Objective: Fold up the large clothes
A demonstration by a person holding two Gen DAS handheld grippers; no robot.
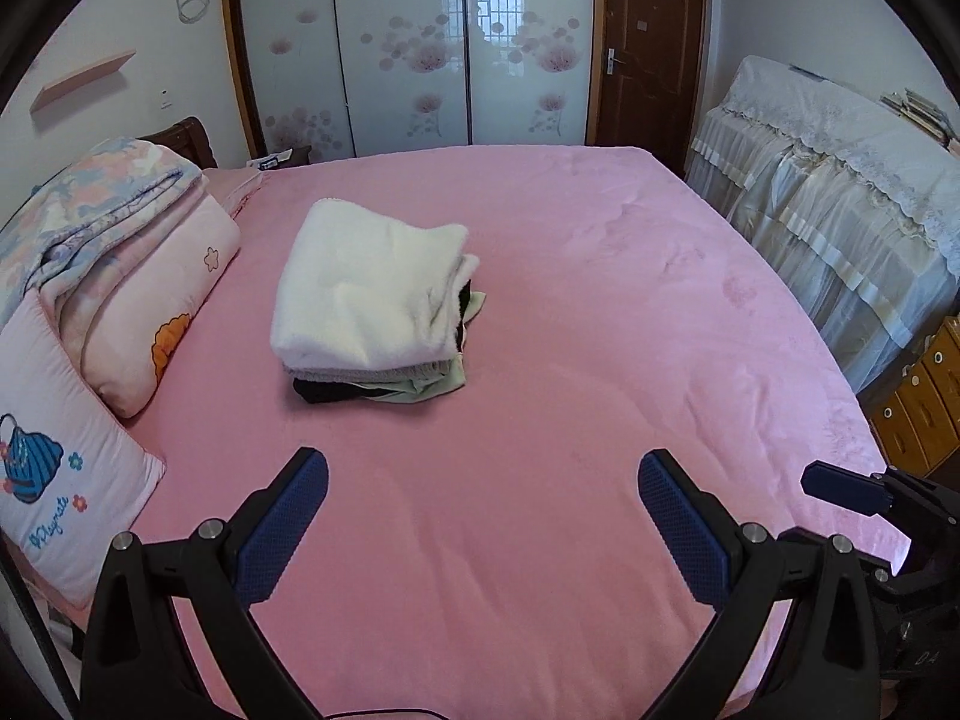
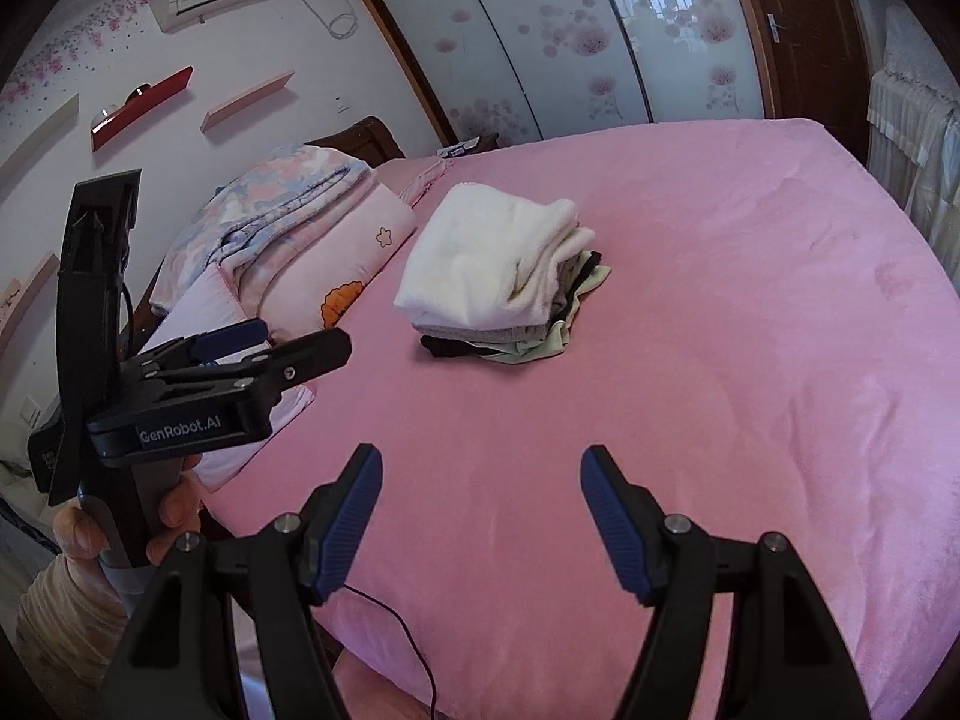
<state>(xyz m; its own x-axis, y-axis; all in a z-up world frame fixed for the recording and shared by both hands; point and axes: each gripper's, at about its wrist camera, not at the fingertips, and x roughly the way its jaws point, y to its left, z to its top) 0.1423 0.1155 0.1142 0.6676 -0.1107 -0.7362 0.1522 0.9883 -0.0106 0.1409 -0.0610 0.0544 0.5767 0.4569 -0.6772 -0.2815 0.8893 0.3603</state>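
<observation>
1. Left wrist view: the pink bed (image 1: 600, 360) fills the middle and lower frame, its cover smooth and mostly bare.
2. Across the top of the frame stands a wardrobe (image 1: 408, 48) with glossy sliding doors printed with pink flowers; a brown door (image 1: 651, 48) is just to its right.
3. At the right edge, a piece of furniture draped in a white lace cover (image 1: 840, 192) runs alongside the bed.
4. At the left edge, folded bedding (image 1: 120, 240) in pink and blue lies on the bed, with a pink pillow (image 1: 66, 480) below it in the frame.
5. The stack of folded clothes (image 1: 372, 306) sits left of centre on the bed, just right of the bedding. A fluffy white garment (image 1: 360, 282) is on top; grey, black and pale green layers show beneath it.
6. The left gripper (image 1: 483, 516) is at the bottom of the frame, over bare cover. Its jaws are spread wide with nothing between them.
7. Right wrist view: the right gripper (image 2: 480, 516) is at the lower centre, also over bare cover. Its jaws stand well apart and hold nothing.
8. In the same view, at lower left, a hand (image 2: 162, 516) grips the handle of the left gripper.
9. A thin black cable (image 2: 408, 630) runs over the near edge of the bed, at the bottom of that frame.
</observation>
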